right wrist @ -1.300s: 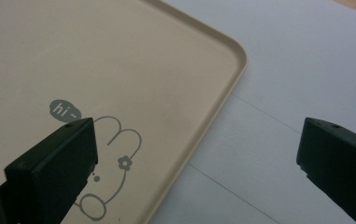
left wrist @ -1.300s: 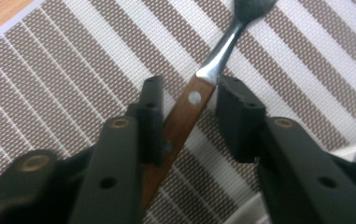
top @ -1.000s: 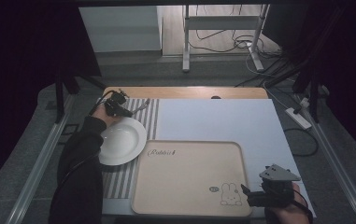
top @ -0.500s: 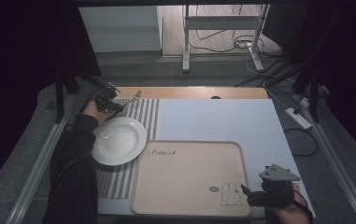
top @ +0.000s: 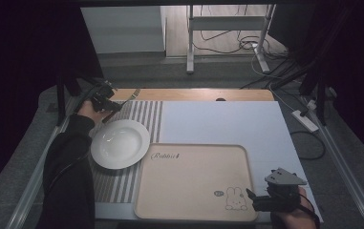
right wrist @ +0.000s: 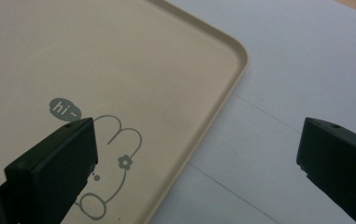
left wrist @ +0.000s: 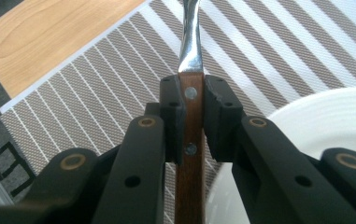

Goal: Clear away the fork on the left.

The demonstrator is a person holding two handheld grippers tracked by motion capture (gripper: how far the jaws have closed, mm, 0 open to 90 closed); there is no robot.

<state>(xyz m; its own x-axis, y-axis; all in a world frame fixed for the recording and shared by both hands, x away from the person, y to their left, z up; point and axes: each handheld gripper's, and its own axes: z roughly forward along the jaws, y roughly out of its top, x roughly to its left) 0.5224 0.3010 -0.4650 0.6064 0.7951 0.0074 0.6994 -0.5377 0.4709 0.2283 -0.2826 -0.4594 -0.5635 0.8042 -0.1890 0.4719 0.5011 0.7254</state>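
High view above table's near side, forward-down; tool views close over placemat [left wrist: 96, 84], tray [right wrist: 133, 70].

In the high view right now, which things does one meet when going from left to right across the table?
left gripper shut on a wooden-handled utensil → white plate on the striped placemat → beige tray → right gripper, jaws open at the tray's near right corner.

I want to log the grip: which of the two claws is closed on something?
The left claw, above the striped placemat: its jaws clamp the utensil's wooden handle. The right claw gapes with nothing between its jaws beside the beige tray.
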